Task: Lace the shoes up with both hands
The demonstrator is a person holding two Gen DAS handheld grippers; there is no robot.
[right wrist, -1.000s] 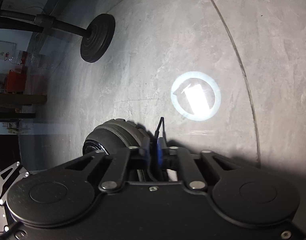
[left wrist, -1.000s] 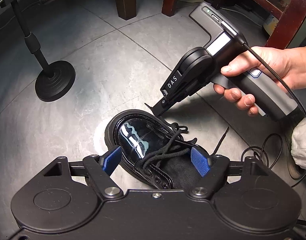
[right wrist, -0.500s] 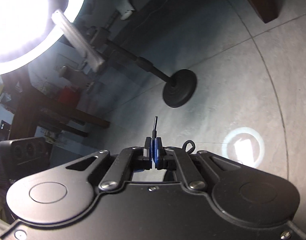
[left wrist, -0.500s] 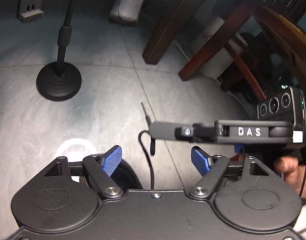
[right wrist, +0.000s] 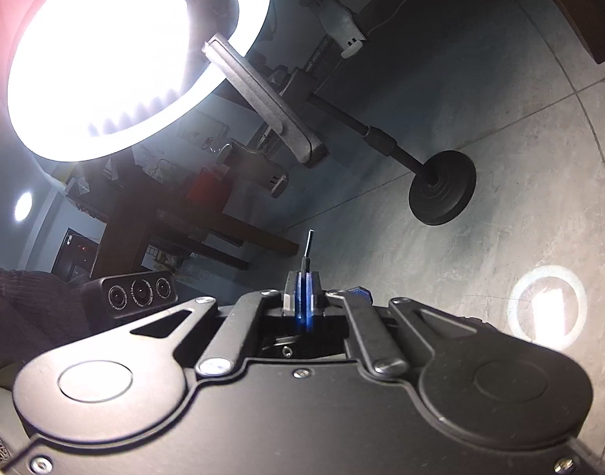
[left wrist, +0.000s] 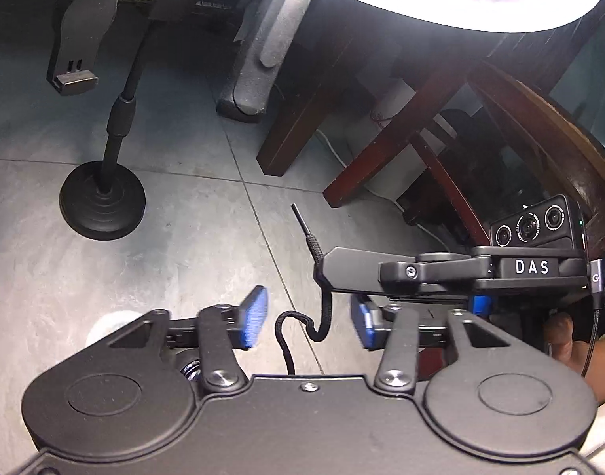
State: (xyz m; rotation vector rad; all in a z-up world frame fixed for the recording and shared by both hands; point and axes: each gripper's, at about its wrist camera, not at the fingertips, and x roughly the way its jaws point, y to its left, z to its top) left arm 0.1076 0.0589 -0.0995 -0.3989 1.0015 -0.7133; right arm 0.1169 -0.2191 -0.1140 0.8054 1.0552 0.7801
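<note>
black lace (left wrist: 322,316), blue tong pads (left wrist: 255,316), grey floor (left wrist: 183,245)

Left gripper (left wrist: 308,322): blue-padded fingers (left wrist: 255,316) closing, not yet meeting. Right gripper (right wrist: 303,289): fingers clamped together, held level across the left's front.

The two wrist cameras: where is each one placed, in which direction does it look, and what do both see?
Left wrist: sits on the left gripper, looking down over the tiled floor; the lace hangs between its closing blue pads, untouched. The right gripper and a hand show at right.
Right wrist: sits on the right gripper, rolled sideways, shut on the lace tip; a dark sleeve shows at left.
Shared: the ring light, the round stand base, the floor, the lace.
</note>
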